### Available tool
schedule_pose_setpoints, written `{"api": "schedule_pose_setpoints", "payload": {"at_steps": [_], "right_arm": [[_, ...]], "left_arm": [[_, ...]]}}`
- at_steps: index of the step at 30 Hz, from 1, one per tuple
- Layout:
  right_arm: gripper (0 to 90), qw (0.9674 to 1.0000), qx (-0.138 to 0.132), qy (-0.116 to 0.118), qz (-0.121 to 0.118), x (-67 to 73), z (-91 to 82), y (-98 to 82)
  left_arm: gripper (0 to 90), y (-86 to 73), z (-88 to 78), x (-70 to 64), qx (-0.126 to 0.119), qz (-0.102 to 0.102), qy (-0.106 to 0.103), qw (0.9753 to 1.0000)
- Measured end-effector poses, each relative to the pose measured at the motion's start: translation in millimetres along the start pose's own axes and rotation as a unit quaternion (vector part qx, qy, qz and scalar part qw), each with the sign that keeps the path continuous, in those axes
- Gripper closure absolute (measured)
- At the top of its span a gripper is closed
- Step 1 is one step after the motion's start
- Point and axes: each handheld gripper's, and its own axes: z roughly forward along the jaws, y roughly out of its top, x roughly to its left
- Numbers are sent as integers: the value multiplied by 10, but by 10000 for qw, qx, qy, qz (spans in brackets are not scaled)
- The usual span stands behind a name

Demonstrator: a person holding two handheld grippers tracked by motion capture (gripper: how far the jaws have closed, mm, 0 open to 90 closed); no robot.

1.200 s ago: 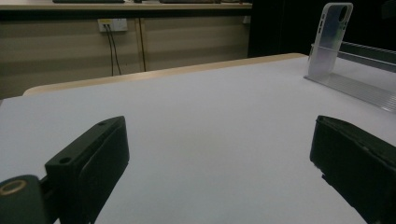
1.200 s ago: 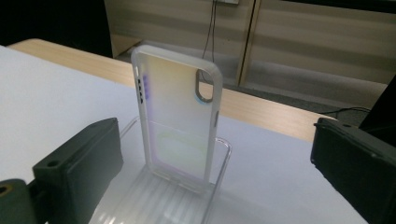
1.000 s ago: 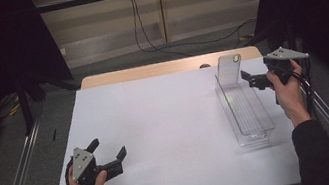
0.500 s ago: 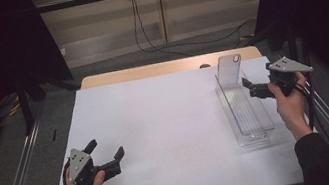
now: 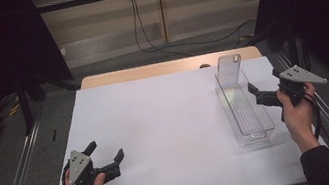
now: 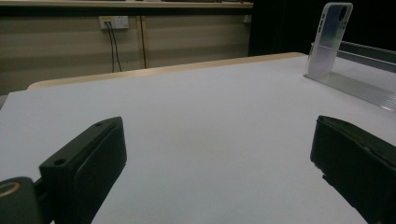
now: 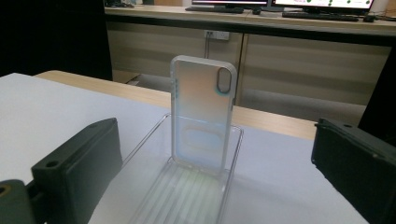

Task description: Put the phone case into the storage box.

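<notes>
Since a second ago the right gripper point(image 5: 260, 95) has slid back along the right side of the clear tray point(image 5: 246, 114) toward the person, so it now sits beside the tray's middle rather than up by its far end; its jaws stand wide apart and hold nothing. That retreat probably gives it a straight line along the tray to the phone case point(image 7: 203, 114), which stands upright ahead of it at the tray's far end, leaning on the end wall with the camera cutout at the top. In the right gripper view the case is centred between the two black jaws, well clear of both, so a forward push looks like the next step. Nearest the person, the left gripper point(image 5: 108, 163) has barely shifted; it rests low over the white table point(image 5: 157, 124), jaws spread and empty, with the tray point(image 6: 355, 79) and case point(image 6: 329, 37) far off to its front right.
</notes>
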Motion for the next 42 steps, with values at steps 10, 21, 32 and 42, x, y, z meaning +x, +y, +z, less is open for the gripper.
{"api": "schedule_pose_setpoints", "payload": {"at_steps": [10, 21, 32, 42], "right_arm": [[8, 9998, -150, -69, 119, 35, -208, -115], [6, 9994, -274, -101, 176, 155, -483, -219], [7, 9991, -341, -122, 240, 254, -664, -324], [7, 9993, -312, -68, 183, 329, -819, -423]], "left_arm": [[37, -65, -121, 41, 149, 44, 88, 9998], [41, -52, -132, 42, 103, -23, 121, 9999], [40, -62, -177, 12, 89, -1, 149, 9998], [40, -66, -205, 20, 84, 20, 205, 9998]]}}
